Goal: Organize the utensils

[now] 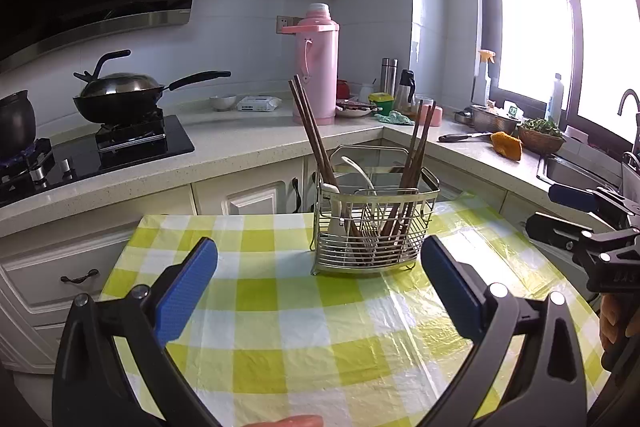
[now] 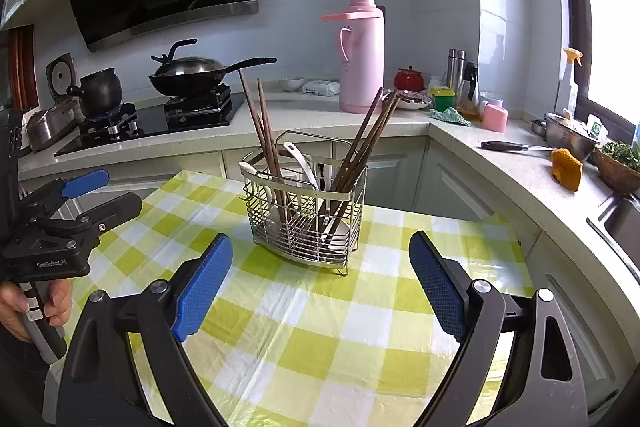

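Observation:
A wire utensil basket [image 1: 374, 231] [image 2: 308, 215] stands on a table with a yellow-green checked cloth [image 1: 280, 311] [image 2: 320, 339]. Brown chopsticks [image 1: 314, 135] [image 2: 262, 131] lean at its left end, more chopsticks [image 1: 418, 147] [image 2: 366, 143] lean at its right end, and white spoons [image 1: 358, 169] [image 2: 300, 157] sit between them. My left gripper [image 1: 320, 259] is open and empty, short of the basket. My right gripper [image 2: 322, 255] is open and empty, just in front of the basket. The right gripper also shows at the right edge of the left wrist view [image 1: 568, 215], the left one at the left edge of the right wrist view [image 2: 108, 193].
A counter [image 1: 240, 143] runs behind the table with a stove, a wok [image 1: 120, 95] [image 2: 188, 73], a pink thermos [image 1: 316, 67] [image 2: 362, 55], bottles and a knife [image 2: 516, 147]. A sink [image 1: 576, 175] lies at the right under the window.

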{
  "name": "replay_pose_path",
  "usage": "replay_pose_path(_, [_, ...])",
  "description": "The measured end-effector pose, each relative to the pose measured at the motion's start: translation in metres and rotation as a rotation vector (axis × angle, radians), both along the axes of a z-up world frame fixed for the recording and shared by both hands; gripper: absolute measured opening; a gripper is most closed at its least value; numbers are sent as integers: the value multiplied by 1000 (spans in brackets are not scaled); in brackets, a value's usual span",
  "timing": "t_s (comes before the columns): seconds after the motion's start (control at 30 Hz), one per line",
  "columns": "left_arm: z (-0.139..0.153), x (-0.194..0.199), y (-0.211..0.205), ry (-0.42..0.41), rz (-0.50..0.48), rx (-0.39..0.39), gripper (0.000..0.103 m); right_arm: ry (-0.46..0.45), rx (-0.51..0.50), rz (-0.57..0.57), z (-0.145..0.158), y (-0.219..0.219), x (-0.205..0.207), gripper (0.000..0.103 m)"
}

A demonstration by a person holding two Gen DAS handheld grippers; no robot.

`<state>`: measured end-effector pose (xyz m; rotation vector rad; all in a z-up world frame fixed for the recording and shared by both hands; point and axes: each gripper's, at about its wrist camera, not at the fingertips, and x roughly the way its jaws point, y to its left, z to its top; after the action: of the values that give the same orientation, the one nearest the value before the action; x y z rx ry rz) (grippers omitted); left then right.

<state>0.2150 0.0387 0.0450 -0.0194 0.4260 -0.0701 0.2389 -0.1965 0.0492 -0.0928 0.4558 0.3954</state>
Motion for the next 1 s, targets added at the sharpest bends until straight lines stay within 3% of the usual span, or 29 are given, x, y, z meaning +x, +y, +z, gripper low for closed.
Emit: replay_pose_path(1.0, [-1,-4,-4,2,9,18,98,-9,6,-11,-1,-1,-1,84])
